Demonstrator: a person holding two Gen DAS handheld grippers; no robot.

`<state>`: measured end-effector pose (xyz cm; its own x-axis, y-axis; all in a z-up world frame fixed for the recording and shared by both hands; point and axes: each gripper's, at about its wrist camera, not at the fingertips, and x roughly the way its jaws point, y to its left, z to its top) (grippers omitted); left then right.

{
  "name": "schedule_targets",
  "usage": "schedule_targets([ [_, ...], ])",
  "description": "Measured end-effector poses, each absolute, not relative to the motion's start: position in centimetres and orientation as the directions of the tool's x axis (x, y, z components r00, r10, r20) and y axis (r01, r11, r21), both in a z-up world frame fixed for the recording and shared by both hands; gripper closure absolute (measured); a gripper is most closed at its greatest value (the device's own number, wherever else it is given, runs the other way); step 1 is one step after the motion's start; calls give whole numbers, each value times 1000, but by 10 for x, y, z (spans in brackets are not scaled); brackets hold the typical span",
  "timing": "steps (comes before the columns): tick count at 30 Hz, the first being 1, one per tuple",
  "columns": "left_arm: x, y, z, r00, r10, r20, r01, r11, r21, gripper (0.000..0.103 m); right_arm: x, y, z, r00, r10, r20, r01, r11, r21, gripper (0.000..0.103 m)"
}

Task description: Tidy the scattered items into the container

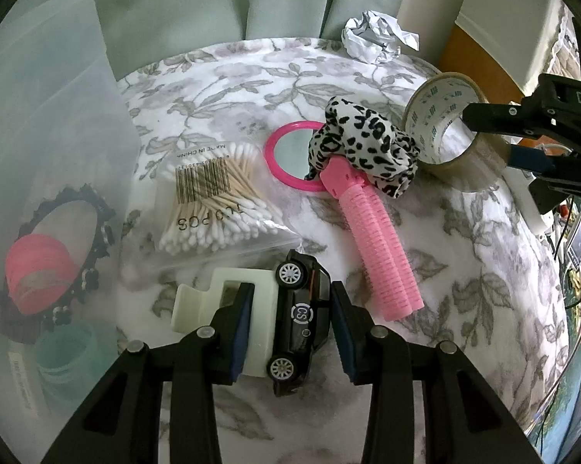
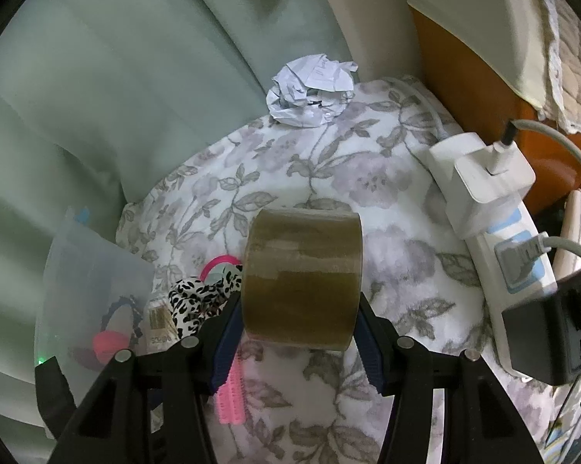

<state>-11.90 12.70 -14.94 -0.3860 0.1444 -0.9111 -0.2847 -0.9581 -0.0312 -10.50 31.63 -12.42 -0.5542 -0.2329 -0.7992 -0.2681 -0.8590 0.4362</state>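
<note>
On the floral table (image 1: 251, 77), L gripper (image 1: 290, 324) has jaws wide, straddling toy car (image 1: 300, 317) w/ cream block (image 1: 217, 309) beside it; close squarely on car only, then lift to container (image 1: 50, 116) at left. R gripper (image 2: 298, 328) jaws look clamped on tape roll (image 2: 302, 278).

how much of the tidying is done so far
Partly. Inside the translucent plastic container already lie a pink roll and a black scalloped ring. The right gripper clamps the brown tape roll; the left gripper straddles the black toy car. Others remain out.
</note>
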Motion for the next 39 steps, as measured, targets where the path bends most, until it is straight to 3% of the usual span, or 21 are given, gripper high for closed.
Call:
schedule_targets([
  [10, -129, 113, -169, -386, 150, -910, -287, -957, -36, 63, -111, 311, -129, -549, -241, -801, -269, -856, 442, 43],
  [12, -140, 101, -191, -383, 159, -910, -301, -953, -40, 63, -112, 309, -128, -551, -242, -798, -264, -857, 442, 46],
  [39, -101, 110, -119, -444, 221, -868, -348, -936, -61, 63, -83, 313, -75, -625, -203, -753, -259, -856, 446, 46],
])
